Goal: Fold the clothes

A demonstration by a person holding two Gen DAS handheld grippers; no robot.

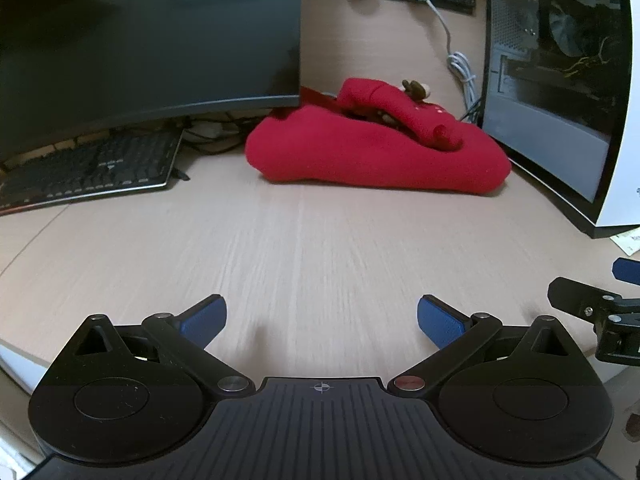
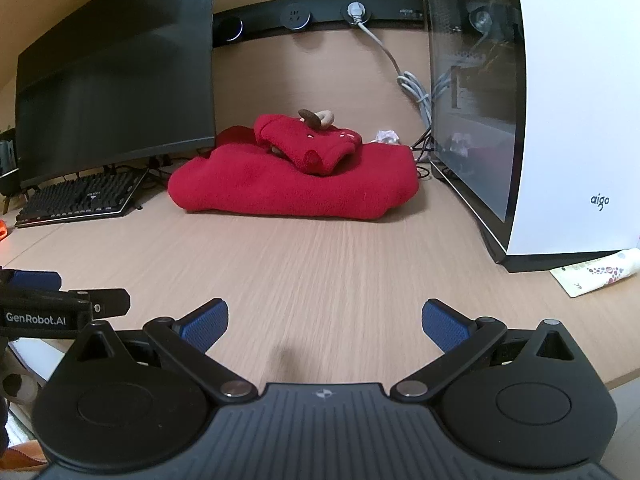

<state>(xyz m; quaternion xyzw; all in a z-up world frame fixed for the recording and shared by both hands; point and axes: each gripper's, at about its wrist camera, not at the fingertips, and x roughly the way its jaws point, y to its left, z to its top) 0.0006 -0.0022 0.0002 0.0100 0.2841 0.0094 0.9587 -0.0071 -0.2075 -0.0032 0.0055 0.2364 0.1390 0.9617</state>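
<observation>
A red fleece garment (image 1: 376, 152) lies folded in a thick bundle at the back of the wooden desk (image 1: 320, 248), its hood with small brown horns (image 1: 414, 89) on top. It also shows in the right wrist view (image 2: 292, 180). My left gripper (image 1: 321, 322) is open and empty, low over the desk's front, well short of the garment. My right gripper (image 2: 325, 322) is open and empty too, also near the front edge. Each gripper shows at the edge of the other's view: the right one (image 1: 600, 304), the left one (image 2: 52, 300).
A dark curved monitor (image 2: 116, 76) and a black keyboard (image 2: 80, 198) stand at the left. A white PC case (image 2: 520, 112) with a glass side stands at the right. A grey cable (image 2: 412, 80) hangs from a socket strip (image 2: 320, 16). A printed packet (image 2: 596, 272) lies by the case.
</observation>
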